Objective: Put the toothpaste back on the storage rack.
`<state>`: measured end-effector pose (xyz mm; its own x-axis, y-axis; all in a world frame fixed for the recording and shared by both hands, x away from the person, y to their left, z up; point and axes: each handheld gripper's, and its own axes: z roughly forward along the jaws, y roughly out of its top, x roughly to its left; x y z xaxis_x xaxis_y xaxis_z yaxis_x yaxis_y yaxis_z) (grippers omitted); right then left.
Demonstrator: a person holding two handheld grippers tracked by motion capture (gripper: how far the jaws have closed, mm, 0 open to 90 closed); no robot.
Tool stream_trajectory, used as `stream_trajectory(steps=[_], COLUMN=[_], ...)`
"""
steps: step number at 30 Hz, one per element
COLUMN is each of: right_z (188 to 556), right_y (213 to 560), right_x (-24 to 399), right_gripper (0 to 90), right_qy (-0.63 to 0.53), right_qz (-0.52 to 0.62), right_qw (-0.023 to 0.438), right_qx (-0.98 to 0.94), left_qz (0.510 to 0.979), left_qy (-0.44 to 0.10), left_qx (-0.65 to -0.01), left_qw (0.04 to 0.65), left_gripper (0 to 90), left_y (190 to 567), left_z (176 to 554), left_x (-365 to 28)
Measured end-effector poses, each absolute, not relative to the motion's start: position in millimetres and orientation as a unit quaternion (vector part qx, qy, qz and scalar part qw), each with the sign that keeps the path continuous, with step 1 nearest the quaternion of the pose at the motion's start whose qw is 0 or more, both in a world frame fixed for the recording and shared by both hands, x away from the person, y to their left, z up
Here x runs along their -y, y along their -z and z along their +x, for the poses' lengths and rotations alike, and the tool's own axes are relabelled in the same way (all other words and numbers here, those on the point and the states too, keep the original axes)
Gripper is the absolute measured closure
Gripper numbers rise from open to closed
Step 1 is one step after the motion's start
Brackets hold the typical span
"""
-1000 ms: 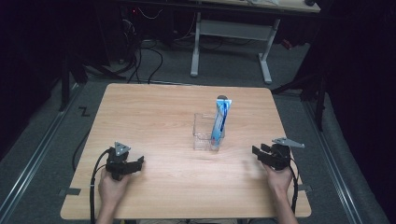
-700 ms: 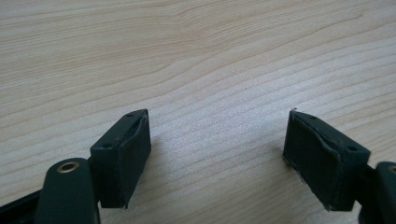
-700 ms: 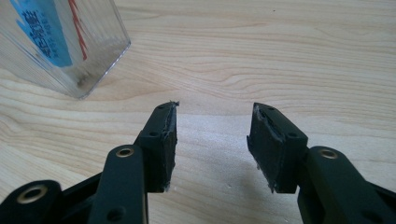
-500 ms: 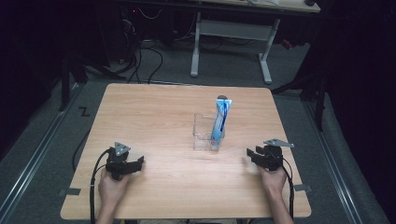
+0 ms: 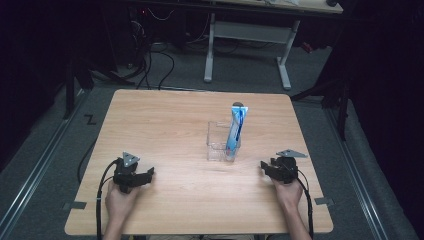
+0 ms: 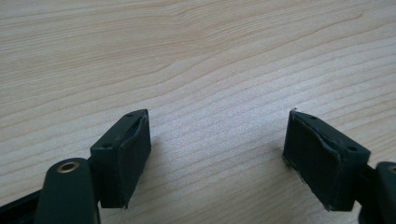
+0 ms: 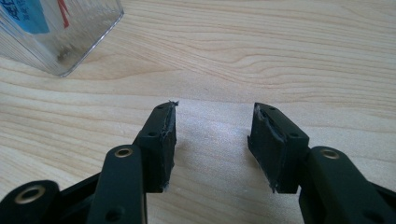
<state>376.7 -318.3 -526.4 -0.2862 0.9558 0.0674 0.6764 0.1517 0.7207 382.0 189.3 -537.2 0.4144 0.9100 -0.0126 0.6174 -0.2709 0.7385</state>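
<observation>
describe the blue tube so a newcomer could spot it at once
On the wooden table, look just right of centre for the clear plastic container. The blue tube stands upright in its right side, rising above the rim. It is the table's only blue, tall item.

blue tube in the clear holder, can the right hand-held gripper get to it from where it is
Probably yes. The right hand-held gripper is open, and bare table lies between it and the blue tube, which stands well above the clear holder.

On the tabletop (image 5: 165, 125), a clear container (image 5: 220, 140) stands right of centre, a tube (image 5: 234, 132) upright in its right side. The left gripper (image 5: 145, 176) rests near the front left, the right gripper (image 5: 264, 169) front right, near the container.
</observation>
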Motion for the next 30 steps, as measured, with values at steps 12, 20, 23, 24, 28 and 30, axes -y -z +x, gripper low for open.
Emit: stream_trajectory(steps=[12, 20, 23, 24, 28, 30], right_z=[376.6, 373.0, 372.0, 372.0, 371.4, 370.9], right_y=[527.9, 530.4, 530.4, 530.4, 530.5, 530.6], right_x=[314.7, 311.2, 311.1, 311.1, 310.7, 310.5], right_gripper=[49.1, 47.6, 46.6, 46.2, 44.2, 42.6], right_qy=[-0.327, -0.318, -0.317, -0.317, -0.316, -0.315], right_qz=[0.554, 0.542, 0.542, 0.541, 0.543, 0.544], right_qw=[0.223, 0.244, 0.245, 0.244, 0.245, 0.245], right_qx=[-0.732, -0.739, -0.739, -0.739, -0.739, -0.738], left_qz=[0.768, 0.768, 0.768, 0.768, 0.768, 0.768], left_qy=[-0.214, -0.214, -0.214, -0.214, -0.214, -0.214], left_qx=[-0.497, -0.497, -0.497, -0.497, -0.497, -0.497], left_qw=[0.343, 0.343, 0.343, 0.343, 0.343, 0.343], left_gripper=[23.2, 23.2, 23.2, 23.2, 23.2, 23.2], left_y=[537.2, 537.2, 537.2, 537.2, 537.2, 537.2], left_z=[382.0, 382.0, 382.0, 381.9, 381.9, 381.9], left_x=[-189.2, -189.2, -189.2, -189.3, -189.3, -189.3])
